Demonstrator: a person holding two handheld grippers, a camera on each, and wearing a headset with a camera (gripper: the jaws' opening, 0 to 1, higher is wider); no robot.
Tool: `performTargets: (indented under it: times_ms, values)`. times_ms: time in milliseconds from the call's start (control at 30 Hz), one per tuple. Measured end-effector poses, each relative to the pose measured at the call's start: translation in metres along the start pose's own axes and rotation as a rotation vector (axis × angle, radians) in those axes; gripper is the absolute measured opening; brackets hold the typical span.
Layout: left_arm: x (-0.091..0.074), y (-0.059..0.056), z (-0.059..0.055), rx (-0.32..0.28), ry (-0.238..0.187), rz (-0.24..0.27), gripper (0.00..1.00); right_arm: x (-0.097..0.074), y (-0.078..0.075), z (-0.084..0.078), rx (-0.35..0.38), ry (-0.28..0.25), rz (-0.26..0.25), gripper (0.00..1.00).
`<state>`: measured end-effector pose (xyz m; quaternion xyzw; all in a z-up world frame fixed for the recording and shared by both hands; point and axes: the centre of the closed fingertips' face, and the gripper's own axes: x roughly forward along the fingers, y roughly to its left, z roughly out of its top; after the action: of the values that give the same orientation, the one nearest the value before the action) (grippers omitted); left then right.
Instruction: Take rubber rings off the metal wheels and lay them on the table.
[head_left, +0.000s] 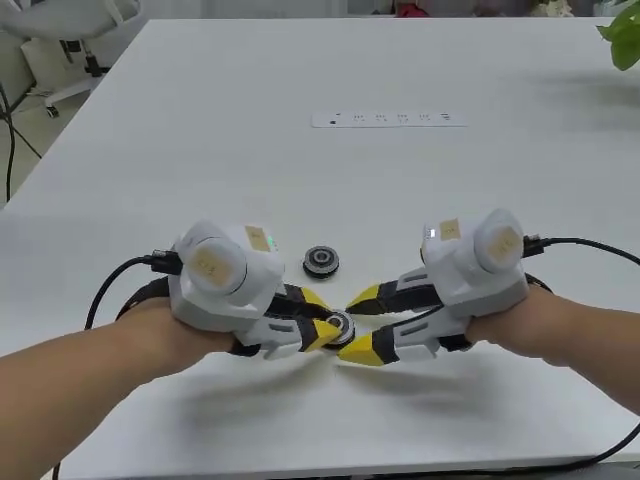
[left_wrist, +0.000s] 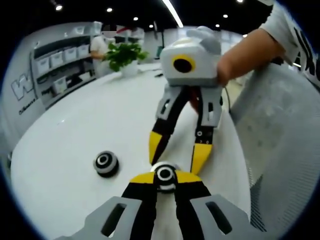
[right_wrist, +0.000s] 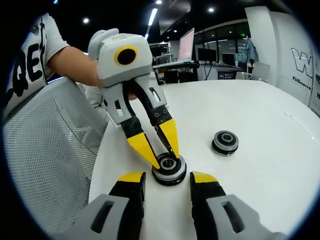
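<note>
From head height we are looking forward and down at the white table (head_left: 400, 180), close above the left tool (head_left: 325, 322) and right tool (head_left: 352, 323). The left tool's camera is looking low along the table, facing the right tool at close range; the right tool's camera is facing back. All three are sharing the wheel (head_left: 338, 325) between the tips and a second wheel (head_left: 321, 261) beside.

A white power strip (head_left: 388, 119) lies flat, a leafy plant (head_left: 625, 35) to its right, an office chair (head_left: 70, 30) to its left.
</note>
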<state>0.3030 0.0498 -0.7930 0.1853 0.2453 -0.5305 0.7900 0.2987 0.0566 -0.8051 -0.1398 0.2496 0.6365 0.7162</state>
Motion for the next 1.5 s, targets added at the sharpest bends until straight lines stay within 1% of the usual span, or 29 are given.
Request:
performTargets:
  times_ms: [167,267,600,767,967,1067,1100,1233,1400,1433,1467,1500]
  values:
    - [0.0,0.0,0.0,0.002,-0.002,0.001,0.13,0.001,0.001,0.002,0.043,-0.011,0.002,0.27]
    - [0.0,0.0,0.0,0.0,-0.004,0.001,0.13,0.002,-0.002,0.002,0.058,-0.016,-0.011,0.24]
    - [-0.001,0.0,0.0,-0.003,-0.008,0.006,0.13,0.0,-0.002,0.003,0.091,-0.014,-0.009,0.23]
    - [0.0,0.0,0.0,-0.003,-0.008,0.009,0.13,-0.002,-0.001,0.002,0.092,-0.006,-0.01,0.22]
    - [0.0,0.001,0.0,-0.002,-0.007,0.017,0.13,-0.005,-0.001,-0.003,0.086,0.016,-0.013,0.17]
    - [-0.001,0.001,0.0,-0.005,-0.008,0.019,0.13,-0.007,-0.002,-0.008,0.083,0.038,-0.017,0.1]
    - [-0.001,0.001,0.0,-0.005,-0.009,0.019,0.13,-0.007,-0.002,-0.007,0.095,0.032,-0.018,0.09]
    - [-0.001,0.001,0.0,-0.008,-0.011,0.022,0.13,-0.006,-0.001,-0.008,0.078,0.043,-0.021,0.09]
    - [-0.001,0.001,0.0,-0.008,-0.01,0.025,0.13,-0.007,-0.001,-0.009,0.077,0.053,-0.022,0.07]
    - [-0.001,0.001,0.0,-0.007,-0.01,0.025,0.13,-0.008,-0.004,-0.014,0.068,0.082,-0.041,0.02]
    - [-0.001,0.001,0.0,-0.006,-0.01,0.025,0.13,-0.008,-0.005,-0.019,0.056,0.111,-0.045,0.0]
    - [-0.001,0.001,0.0,-0.006,-0.009,0.026,0.13,-0.007,-0.004,-0.015,0.066,0.084,-0.036,0.0]
